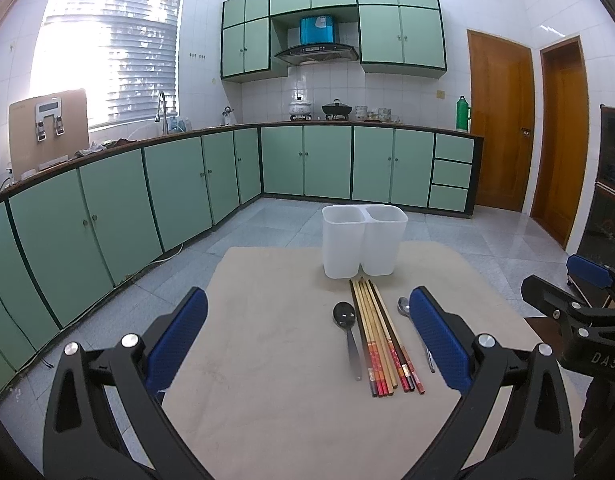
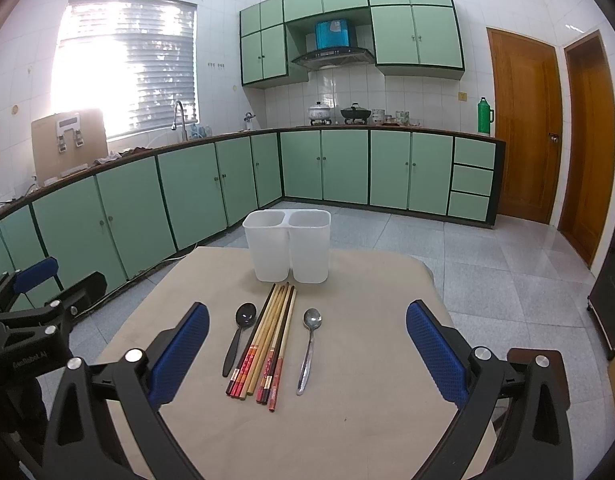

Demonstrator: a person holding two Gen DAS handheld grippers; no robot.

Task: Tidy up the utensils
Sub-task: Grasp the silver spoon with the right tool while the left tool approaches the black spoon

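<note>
A white two-compartment holder (image 1: 363, 240) (image 2: 287, 246) stands upright at the far side of a beige mat (image 1: 267, 360) (image 2: 347, 420). In front of it lie several chopsticks (image 1: 383, 340) (image 2: 267, 348) side by side, a black spoon (image 1: 347, 332) (image 2: 239, 336) to their left and a metal spoon (image 1: 405, 308) (image 2: 309, 348) to their right. My left gripper (image 1: 307, 344) is open above the mat, nothing between its blue pads. My right gripper (image 2: 307, 360) is open too, hovering over the utensils. Each gripper shows at the edge of the other's view.
The mat covers a small table with tiled floor (image 2: 487, 264) around it. Green base cabinets (image 1: 167, 184) line the left and back walls. Two wooden doors (image 2: 523, 128) stand at the right, and a dark cabinet (image 1: 611, 184) at the far right.
</note>
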